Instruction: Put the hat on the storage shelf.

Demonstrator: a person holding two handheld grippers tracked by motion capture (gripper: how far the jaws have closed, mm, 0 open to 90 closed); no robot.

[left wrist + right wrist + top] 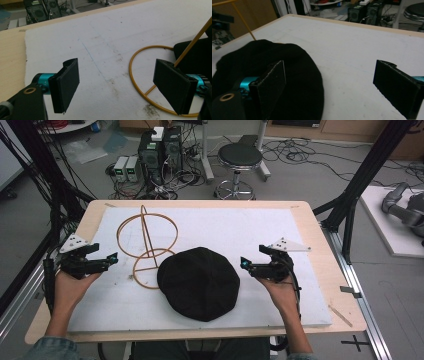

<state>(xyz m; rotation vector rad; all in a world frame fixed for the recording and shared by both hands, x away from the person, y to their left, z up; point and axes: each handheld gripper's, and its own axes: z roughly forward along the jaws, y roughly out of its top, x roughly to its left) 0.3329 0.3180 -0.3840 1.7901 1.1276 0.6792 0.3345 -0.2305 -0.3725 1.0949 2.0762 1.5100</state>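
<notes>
A black beret-like hat lies flat at the middle front of the white board; it also shows as the hat at the left of the right gripper view. A golden wire stand, with an upper ring, a lower ring and an upright rod, sits left of the hat, its base ring beside the hat's edge. My left gripper is open at the board's left edge, its jaws wide apart over bare board. My right gripper is open just right of the hat, holding nothing.
The board rests on a wooden table. Beyond the far edge stand a black stool, computer cases and tangled cables on the floor. Black frame posts rise at both sides. A grey robot arm lies at the right.
</notes>
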